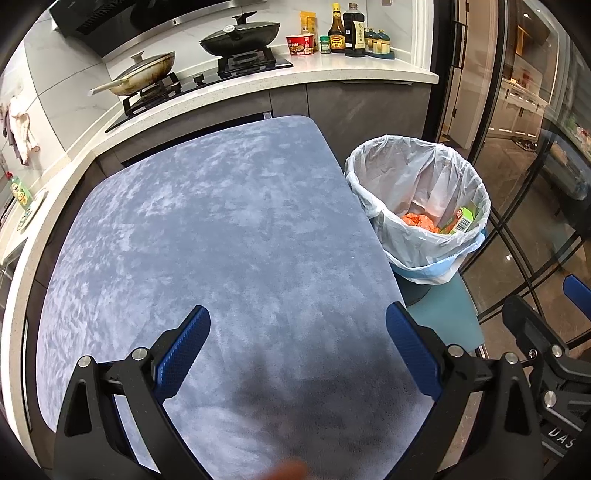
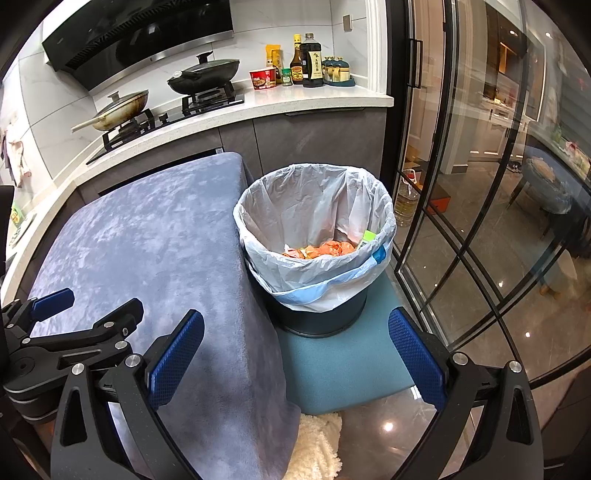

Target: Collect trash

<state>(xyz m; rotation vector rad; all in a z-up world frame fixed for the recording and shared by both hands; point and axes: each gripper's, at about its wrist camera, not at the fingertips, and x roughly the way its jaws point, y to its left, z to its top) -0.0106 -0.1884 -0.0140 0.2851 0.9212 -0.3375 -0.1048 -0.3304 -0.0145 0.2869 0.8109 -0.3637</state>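
A dark trash bin (image 2: 321, 314) lined with a white plastic bag (image 1: 413, 177) stands on a teal stool (image 2: 343, 369) at the right of a table under a blue-grey cloth (image 1: 221, 240). Inside the bin lie orange wrappers (image 2: 325, 248) and a green carton (image 1: 466, 218). My left gripper (image 1: 297, 354) hangs open over the near part of the cloth with nothing between its fingers. My right gripper (image 2: 295, 358) is open too, straddling the table's right edge and the stool, a little short of the bin. No loose trash shows on the cloth.
Behind the table runs a white kitchen counter (image 1: 332, 70) with a stove, two lidded pans (image 1: 240, 35), sauce bottles (image 1: 345, 31) and a noodle cup (image 1: 301, 44). A black-framed glass door (image 2: 461, 184) stands right of the bin. A white fluffy cloth (image 2: 317, 443) lies under the stool.
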